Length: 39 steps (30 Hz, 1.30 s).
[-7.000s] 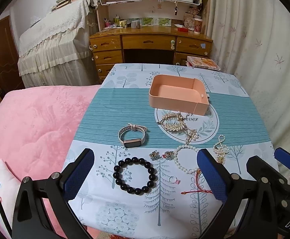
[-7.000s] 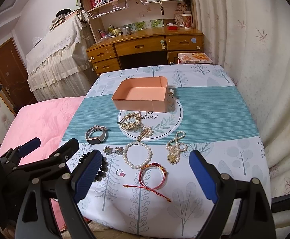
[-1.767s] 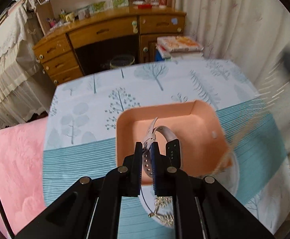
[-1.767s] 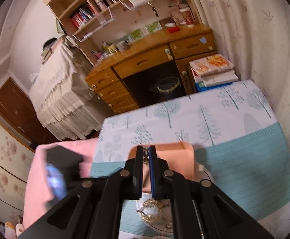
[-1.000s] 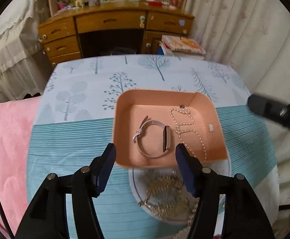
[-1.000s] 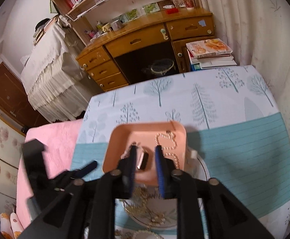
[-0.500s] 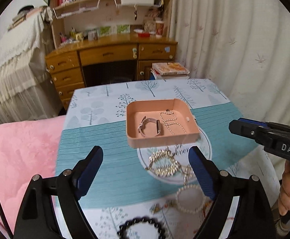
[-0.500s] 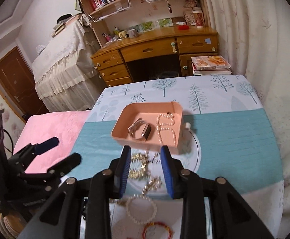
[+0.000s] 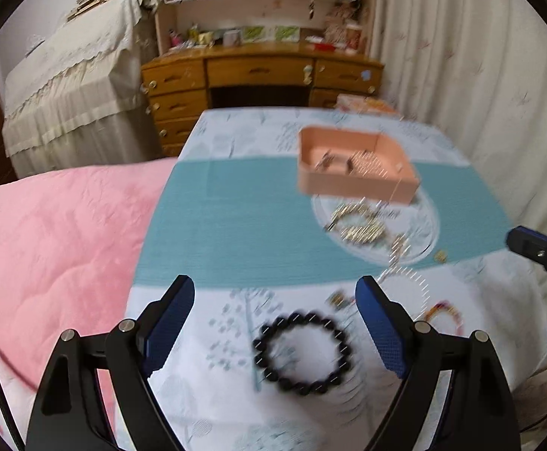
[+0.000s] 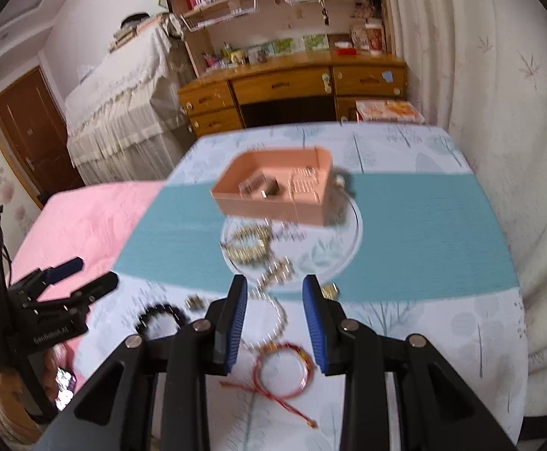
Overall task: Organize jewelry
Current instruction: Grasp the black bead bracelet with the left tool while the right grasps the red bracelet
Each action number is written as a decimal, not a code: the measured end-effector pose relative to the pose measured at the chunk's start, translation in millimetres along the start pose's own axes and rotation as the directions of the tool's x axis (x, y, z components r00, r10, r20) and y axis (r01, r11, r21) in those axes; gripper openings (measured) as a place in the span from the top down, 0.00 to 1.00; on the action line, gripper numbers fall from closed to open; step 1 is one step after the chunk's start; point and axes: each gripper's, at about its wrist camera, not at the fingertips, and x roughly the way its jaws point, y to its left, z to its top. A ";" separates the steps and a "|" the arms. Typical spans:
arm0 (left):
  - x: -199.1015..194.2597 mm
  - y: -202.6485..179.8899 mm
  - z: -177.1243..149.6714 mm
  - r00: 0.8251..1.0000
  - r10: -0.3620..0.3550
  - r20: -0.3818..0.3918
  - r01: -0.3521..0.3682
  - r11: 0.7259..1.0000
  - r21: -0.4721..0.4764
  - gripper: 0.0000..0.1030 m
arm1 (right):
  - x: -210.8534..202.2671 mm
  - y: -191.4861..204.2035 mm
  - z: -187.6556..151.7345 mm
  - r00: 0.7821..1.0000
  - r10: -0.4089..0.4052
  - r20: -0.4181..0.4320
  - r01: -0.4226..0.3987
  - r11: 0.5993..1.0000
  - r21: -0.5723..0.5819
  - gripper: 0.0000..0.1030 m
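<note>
While both views are motion-blurred, the layout reads as follows.
Tray: shallow pink rectangular plastic tray on the teal band of the tree-print tablecloth that covers the bench.
Tray contents: a pale watch to the left and a string of small white beads to the right; details blurred.
Gold piece: leaf-shaped gold ornament just in front of the tray, on the round white emblem.
Black bracelet: ring of round black beads on the near white part of the cloth.
Red bracelet: thin red cord bangle with a trailing cord, nearest the bench edge.
Left tool: blue-padded fingers spread wide and empty, with the black bracelet seen between them.
Right tool: fingers part open, holding nothing, above the red bangle.
Surroundings: pink quilted bed left of the bench; wooden desk with drawers behind.
</note>
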 end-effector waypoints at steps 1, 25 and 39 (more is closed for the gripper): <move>5.2 2.0 -6.6 1.000 0.022 -0.016 -0.022 1.000 0.006 0.16 | 5.9 -1.5 -6.1 1.000 -0.019 -0.023 0.019 1.000 -0.012 0.70; 73.1 19.6 -51.4 0.970 -0.001 -0.245 -0.016 0.997 -0.070 0.19 | 80.3 1.0 -54.9 0.961 -0.062 -0.269 0.015 0.985 -0.174 0.70; 79.5 6.7 -47.2 0.972 -0.004 -0.236 0.004 1.000 0.001 0.87 | 86.5 6.1 -57.2 0.964 -0.115 -0.238 0.054 0.967 -0.249 0.87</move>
